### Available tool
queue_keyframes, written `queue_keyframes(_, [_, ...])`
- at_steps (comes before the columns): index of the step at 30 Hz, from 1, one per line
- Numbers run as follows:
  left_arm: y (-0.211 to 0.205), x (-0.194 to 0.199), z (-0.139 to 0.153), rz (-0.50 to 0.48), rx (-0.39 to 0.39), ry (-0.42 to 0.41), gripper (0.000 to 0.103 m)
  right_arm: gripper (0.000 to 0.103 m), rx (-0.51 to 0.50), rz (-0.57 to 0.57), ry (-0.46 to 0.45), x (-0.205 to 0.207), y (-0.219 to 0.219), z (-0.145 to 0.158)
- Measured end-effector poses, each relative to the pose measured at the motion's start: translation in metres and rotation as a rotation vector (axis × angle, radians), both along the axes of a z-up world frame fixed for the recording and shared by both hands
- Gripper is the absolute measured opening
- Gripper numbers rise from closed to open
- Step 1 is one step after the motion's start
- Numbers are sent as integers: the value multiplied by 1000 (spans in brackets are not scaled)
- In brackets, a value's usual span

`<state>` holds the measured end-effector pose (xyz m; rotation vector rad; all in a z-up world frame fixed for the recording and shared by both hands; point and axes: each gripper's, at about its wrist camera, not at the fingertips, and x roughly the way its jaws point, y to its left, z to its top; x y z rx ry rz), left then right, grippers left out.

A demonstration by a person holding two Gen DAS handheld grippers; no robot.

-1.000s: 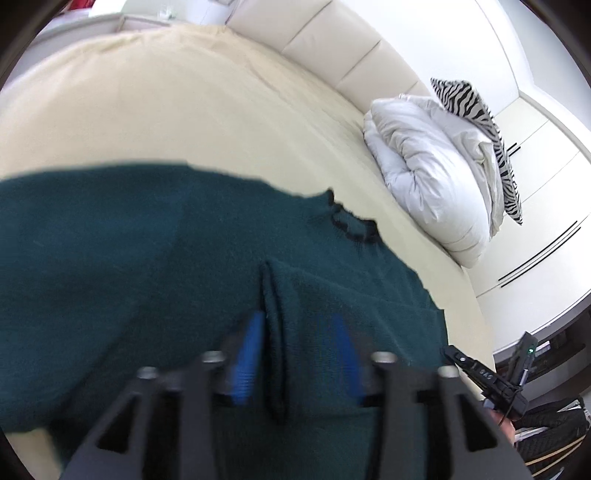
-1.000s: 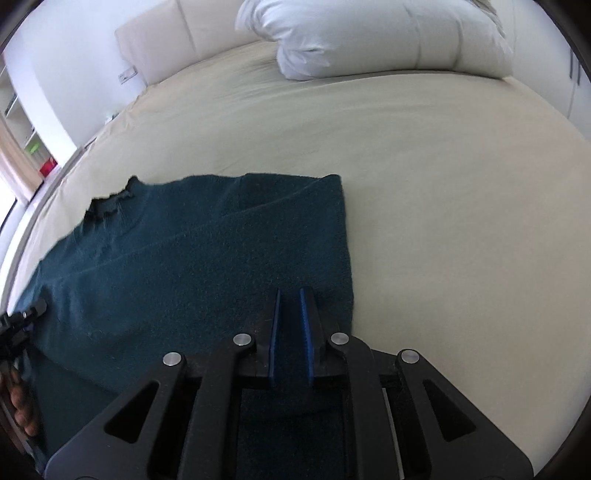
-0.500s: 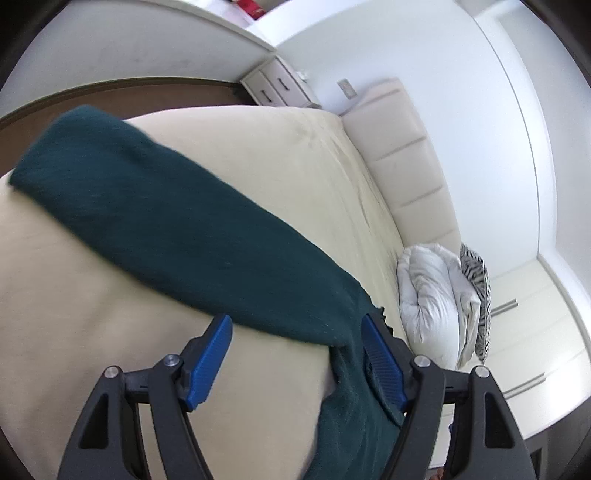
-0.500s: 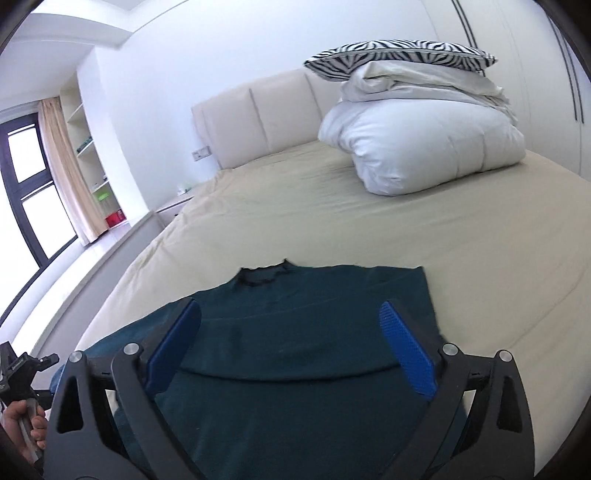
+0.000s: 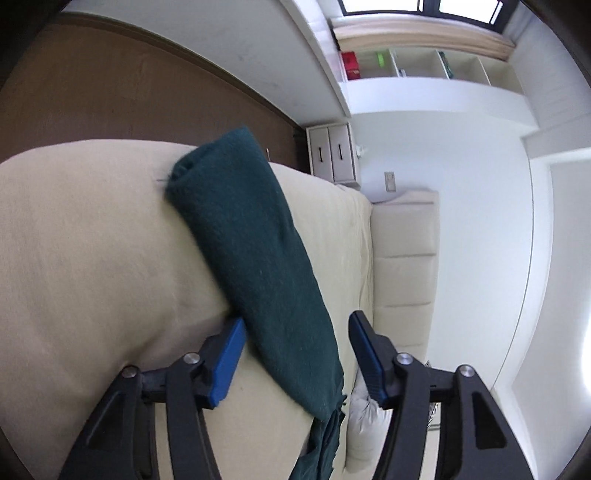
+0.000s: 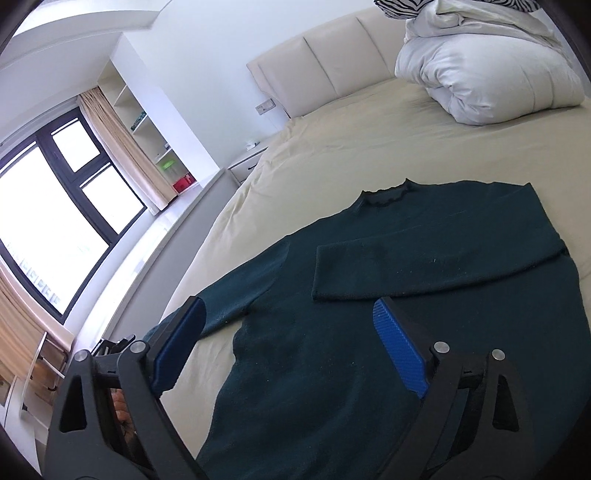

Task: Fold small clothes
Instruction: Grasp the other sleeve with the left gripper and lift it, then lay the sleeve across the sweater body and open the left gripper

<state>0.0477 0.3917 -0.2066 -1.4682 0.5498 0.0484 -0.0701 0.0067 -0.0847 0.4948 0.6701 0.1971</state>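
Both my grippers stood open over the dark green sweater on the bed, neither one gripping it.

My left gripper (image 5: 297, 349) had its blue pads about half apart, the jaws having just been closing, with the sweater's outstretched sleeve (image 5: 251, 258) lying between them; one pad sat just beside the cloth, the other clear of it, so I saw no pinch. My right gripper (image 6: 291, 343) hung wide, jaws having just eased in slightly, nothing between them but the sweater (image 6: 406, 295) lying flat below. Its other sleeve (image 6: 424, 269) was folded across the chest. The hem ran out of frame at the bottom, and part of a hand (image 6: 122, 406) was mostly hidden behind my gripper frame. Beyond lay the beige bed (image 6: 369, 155), a white duvet (image 6: 487, 74) and a zebra pillow (image 6: 402, 5) cut off at the top edge.
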Motion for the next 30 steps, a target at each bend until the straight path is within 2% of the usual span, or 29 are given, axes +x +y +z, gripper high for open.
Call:
queue_keyframes(2, [8,9,-5,34,-20,32,37,87,12,-3,4,-3,0,-2])
queue_keyframes(4, [12,18,-5,50,-1,55,28,87,11,-12,11,-3,-11,-5])
queue_keyframes(6, [7,32,6,33,61,74,25,87,23,-23,15,-5,-21,-6])
queue_keyframes(7, [1,39,14,11,108,83,15,87,33,-31,15,-6,-28,-6])
queue_keyframes(8, [-8,47,24,-19,166,94,8,87,40,-38,15,-7,-34,-7])
queue_keyframes(12, [-72,91,82,-198,426,52,8,86,58,-84,11,-15,-61,-10])
queue_keyframes(15, [-165,120,129,-419,674,-24,8,86,78,-128,13,-22,-87,-15])
queue_keyframes(18, [-281,109,150,-641,909,-113,9,86,99,-183,15,-30,-114,-23])
queue_keyframes(20, [-367,94,145,-801,1048,-162,9,86,114,-217,22,-35,-130,-28])
queue_keyframes(23, [-455,75,117,-964,1178,-192,10,86,131,-261,40,-43,-155,-38])
queue_keyframes(24, [-482,68,100,-1020,1211,-189,12,86,133,-271,51,-46,-163,-41])
queue_keyframes(26, [-509,69,69,-1083,1239,-137,15,86,135,-283,84,-49,-175,-50])
queue_keyframes(28, [-505,77,41,-1137,1223,-84,28,86,132,-281,132,-48,-184,-62])
queue_keyframes(29, [-503,75,34,-1144,1214,-78,30,86,129,-276,160,-45,-186,-69])
queue_keyframes(30, [-499,71,33,-1146,1197,-96,36,86,128,-271,184,-42,-188,-76])
